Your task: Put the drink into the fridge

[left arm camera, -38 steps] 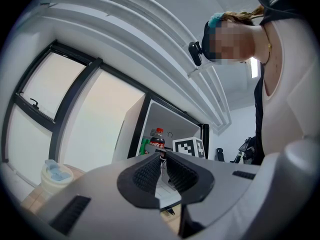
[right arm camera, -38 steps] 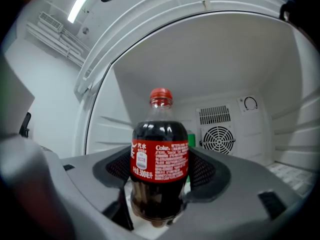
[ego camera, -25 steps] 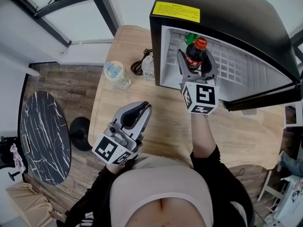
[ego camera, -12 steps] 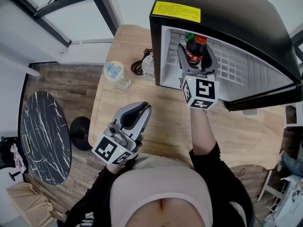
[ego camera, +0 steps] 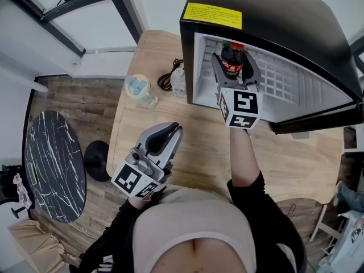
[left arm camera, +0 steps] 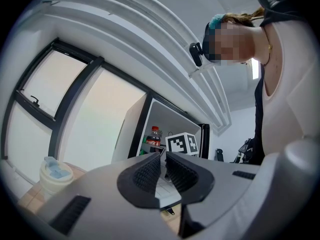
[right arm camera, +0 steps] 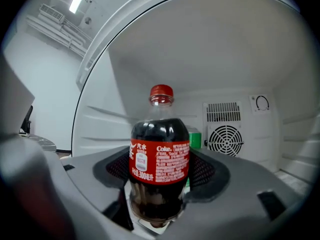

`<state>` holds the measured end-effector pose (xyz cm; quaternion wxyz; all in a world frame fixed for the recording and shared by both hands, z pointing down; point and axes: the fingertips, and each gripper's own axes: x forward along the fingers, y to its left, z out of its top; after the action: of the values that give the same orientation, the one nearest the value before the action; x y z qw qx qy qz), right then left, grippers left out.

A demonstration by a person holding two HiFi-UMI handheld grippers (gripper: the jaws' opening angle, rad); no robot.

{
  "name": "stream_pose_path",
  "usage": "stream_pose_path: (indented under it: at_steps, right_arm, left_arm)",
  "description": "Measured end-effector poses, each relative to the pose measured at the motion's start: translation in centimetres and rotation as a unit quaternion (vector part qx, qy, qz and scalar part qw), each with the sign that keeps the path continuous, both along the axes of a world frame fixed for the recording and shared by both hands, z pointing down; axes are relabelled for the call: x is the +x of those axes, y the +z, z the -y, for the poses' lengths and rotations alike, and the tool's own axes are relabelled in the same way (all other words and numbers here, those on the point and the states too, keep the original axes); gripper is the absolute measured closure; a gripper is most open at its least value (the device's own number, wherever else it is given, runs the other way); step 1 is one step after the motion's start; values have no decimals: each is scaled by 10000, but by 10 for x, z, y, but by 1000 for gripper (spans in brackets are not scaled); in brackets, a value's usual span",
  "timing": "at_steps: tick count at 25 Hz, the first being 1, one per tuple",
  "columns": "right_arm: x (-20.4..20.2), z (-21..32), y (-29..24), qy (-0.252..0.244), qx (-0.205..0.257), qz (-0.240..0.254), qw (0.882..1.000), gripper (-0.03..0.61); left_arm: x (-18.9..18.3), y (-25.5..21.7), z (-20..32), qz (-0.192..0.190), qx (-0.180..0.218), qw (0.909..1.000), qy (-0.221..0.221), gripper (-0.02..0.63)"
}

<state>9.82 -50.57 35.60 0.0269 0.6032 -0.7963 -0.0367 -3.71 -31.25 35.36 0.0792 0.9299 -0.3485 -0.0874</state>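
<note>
Tongs on the right [right arm camera: 160, 170] clamp a round plastic cola bottle [right arm camera: 160, 134]; left tongs [left arm camera: 163, 160] together.

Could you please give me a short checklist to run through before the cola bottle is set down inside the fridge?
1. Grip: right hand-held gripper has its jaws closed on the cola bottle at the label: ok.
2. Bottle upright, red cap on: ok.
3. Fridge open, bottle already past the opening: ok.
4. Room behind: a green container stands close behind the bottle, and the gap between them cannot be judged: cannot tell.
5. Bottle base resting on the fridge floor: hidden by the jaws: cannot tell.
6. Left hand-held gripper with jaws together, empty, held back over the table, out of the way: ok.
</note>
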Motion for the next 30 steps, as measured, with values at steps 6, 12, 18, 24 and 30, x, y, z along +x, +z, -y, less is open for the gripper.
stream_pose_path:
  at_steps: [6,12,18,24,30]
  right_arm:
    - [4,-2,-1,19,-13,140,9999,252]
    - [3,-5,-2,-22,16,109,9999,252]
    - [2,-5,-1,-80,13,42,10000,252]
    - [3,-9,-3,-87,69,50,9999,251]
    - [6,-15,-4,-86,139,21,9999,247]
  left_arm:
    - [0,2,1,-13,-44,10000,25,572]
    - [0,2,2,-41,-61,10000,35,573]
    - [2,2,1,-32,-62,10000,65,572]
    - [3,2,0,-16,-53,10000,81,573]
    - [4,3,1,-34,-58,9999,95,574]
